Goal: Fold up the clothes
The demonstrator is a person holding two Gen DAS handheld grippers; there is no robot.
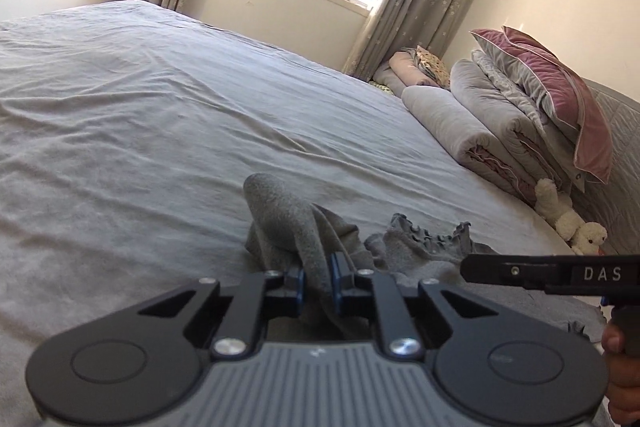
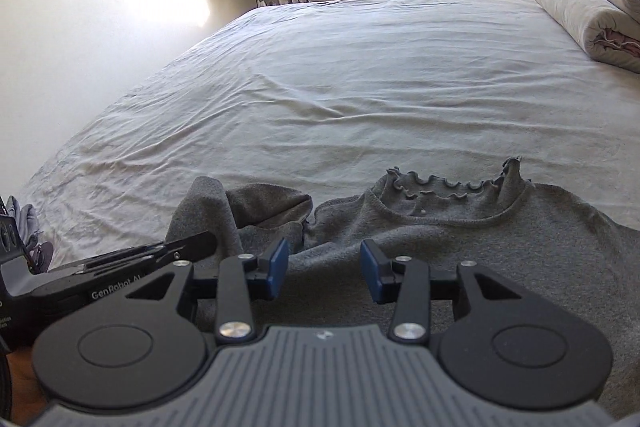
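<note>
On the near part of the bed (image 2: 360, 75) lies a grey top (image 2: 460, 251). The left hand-held gripper (image 1: 319, 281) pinches its bunched sleeve (image 1: 288, 215). Right of it, the right hand-held gripper (image 2: 324, 273) hangs half open over the chest, gripping nothing.

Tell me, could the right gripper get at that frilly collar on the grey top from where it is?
Probably yes. The right gripper is open over the grey top, and the frilly collar lies just ahead with nothing between. The left gripper, shut on the sleeve, sits off to one side.
</note>
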